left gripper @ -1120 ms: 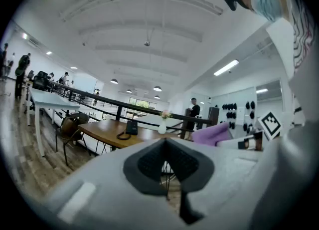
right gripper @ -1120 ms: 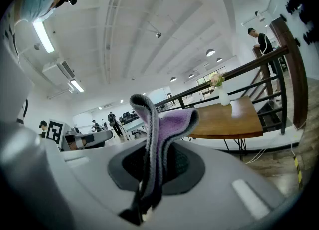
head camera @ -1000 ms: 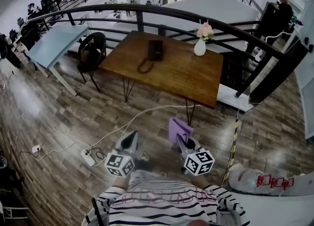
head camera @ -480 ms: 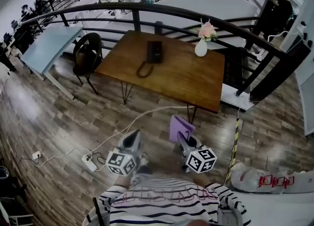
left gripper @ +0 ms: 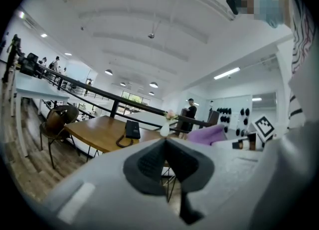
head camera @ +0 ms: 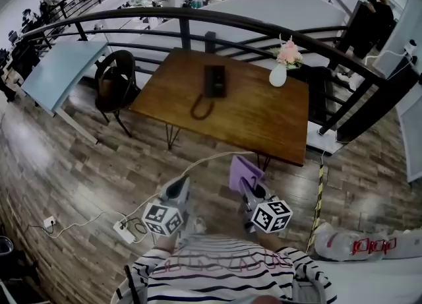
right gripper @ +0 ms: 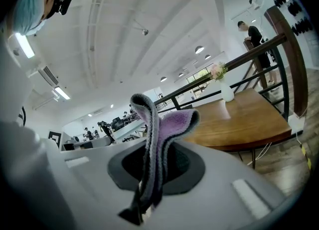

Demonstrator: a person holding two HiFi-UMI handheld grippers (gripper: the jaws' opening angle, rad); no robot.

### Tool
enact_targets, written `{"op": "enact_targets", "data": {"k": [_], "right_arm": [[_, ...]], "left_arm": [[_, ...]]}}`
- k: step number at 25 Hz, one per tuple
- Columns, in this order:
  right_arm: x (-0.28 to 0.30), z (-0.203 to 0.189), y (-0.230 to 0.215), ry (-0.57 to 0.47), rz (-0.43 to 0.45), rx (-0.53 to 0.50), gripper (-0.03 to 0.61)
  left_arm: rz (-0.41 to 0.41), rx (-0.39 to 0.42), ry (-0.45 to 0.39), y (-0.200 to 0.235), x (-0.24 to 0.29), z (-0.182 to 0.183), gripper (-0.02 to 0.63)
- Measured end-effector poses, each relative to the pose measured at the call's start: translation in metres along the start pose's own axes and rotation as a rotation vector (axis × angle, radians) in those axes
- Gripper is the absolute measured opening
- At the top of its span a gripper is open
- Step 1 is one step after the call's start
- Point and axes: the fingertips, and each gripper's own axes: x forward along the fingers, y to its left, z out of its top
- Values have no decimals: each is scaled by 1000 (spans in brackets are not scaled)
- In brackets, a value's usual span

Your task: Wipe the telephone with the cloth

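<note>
From the head view, the black desk telephone [head camera: 214, 80] lies flat on the brown wooden table [head camera: 257, 115], toward its far side, with its curled cord [head camera: 198, 107] looped on the wood beside it. It is well apart from both tools, which hang low over the plank floor [head camera: 79, 171] in front of the person's striped top [head camera: 217, 276]. The right hand-held gripper [head camera: 246, 188] carries a purple cloth [head camera: 241, 172] that stands up from its tips. The left hand-held gripper [head camera: 178, 185] hangs just beside it. A white vase [head camera: 278, 75] near the table's far right corner holds pink flowers [head camera: 288, 52].

In the left gripper view, the jaws meet at their tips with nothing between them — telephone and vase sit on the table beyond.

In the right gripper view, the jaws pinch the cloth, its fold flopping over the top — the table's edge and the vase lie well beyond.
</note>
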Motion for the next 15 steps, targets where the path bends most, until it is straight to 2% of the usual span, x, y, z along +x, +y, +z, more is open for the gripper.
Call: {"op": "enact_targets", "data": {"k": [8,15], "right_arm": [[71,3,16,-20,-65,26,35],[95,9,16,-28,-100,46,35]], "left_arm": [[-62,-3,12,77,9,26,2],[-78,-35,21,108,23,28,2]]}}
